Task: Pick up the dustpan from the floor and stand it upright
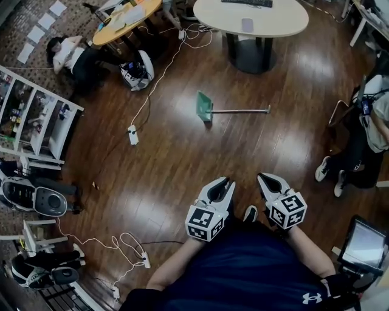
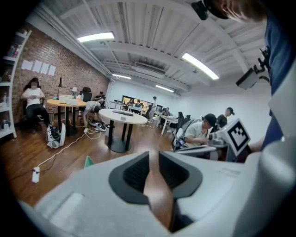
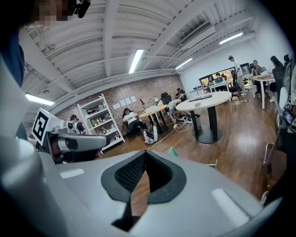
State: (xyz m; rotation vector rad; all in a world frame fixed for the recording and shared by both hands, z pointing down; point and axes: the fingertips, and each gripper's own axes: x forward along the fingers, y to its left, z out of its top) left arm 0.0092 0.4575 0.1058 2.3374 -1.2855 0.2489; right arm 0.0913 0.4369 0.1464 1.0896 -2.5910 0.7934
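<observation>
both grippers are clenched on nothing: the left gripper (image 1: 226, 181) shows only a sliver of floor between its ribbed black pads in the left gripper view, and the right gripper (image 1: 263, 177) has its pads pressed together at the tips. they sit side by side just in front of my body, angled a little downward.

the dustpan (image 1: 209, 110) lies on the floor (image 1: 182, 158) well ahead of both tools, out in the open between me and the round table (image 1: 250, 18). its long axis runs across my view, left to right, crosswise to the way my jaws point. the green pan is at the left end, a little left of the left gripper's line; the handle (image 1: 243, 111) stretches right and ends about in line with the right gripper. so i judge the right tool better placed for the handle's free end and the left for the pan end, and either must travel forward and down first.

the pan looks like thin, hard green plastic, a flat wedge with a flared mouth. the handle is a slim, pale, straight rod, probably smooth and apt to roll in a pinch. the floor is glossy dark wood planking, so the pan may slide when nudged. a white cable (image 1: 146, 103) with a power strip lies left of the pan, apart from it.
</observation>
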